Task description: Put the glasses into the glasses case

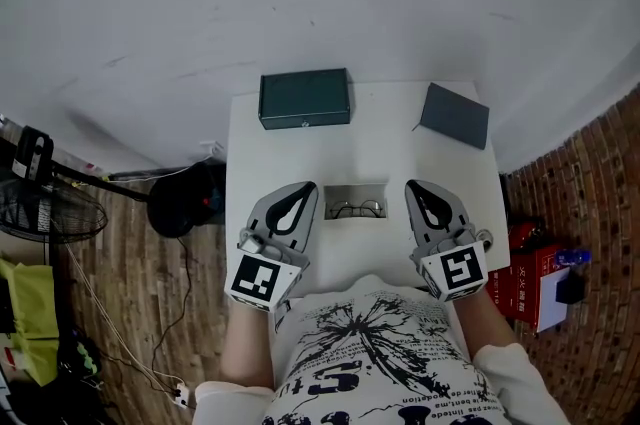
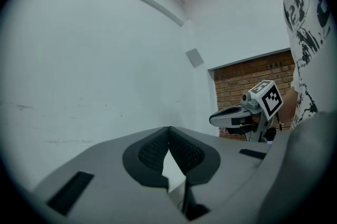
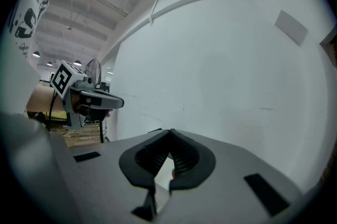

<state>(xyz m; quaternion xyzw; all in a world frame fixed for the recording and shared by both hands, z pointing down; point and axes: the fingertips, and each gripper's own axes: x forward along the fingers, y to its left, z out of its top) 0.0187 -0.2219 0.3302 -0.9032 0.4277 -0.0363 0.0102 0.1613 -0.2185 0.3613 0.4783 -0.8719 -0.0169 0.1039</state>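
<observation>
We hold left gripper [image 1: 296, 189] and right gripper [image 1: 420, 186] pointing forward, jaws together, empty, flanking glasses [image 1: 357, 208] on white table [image 1: 380, 148].

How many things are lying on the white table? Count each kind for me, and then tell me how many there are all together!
pair of glasses: 1
light grey tray that the glasses lie in: 1
dark green box: 1
dark grey flat box: 1
Total: 4

No legible text (shirt print [image 1: 365, 348] unclear)
</observation>
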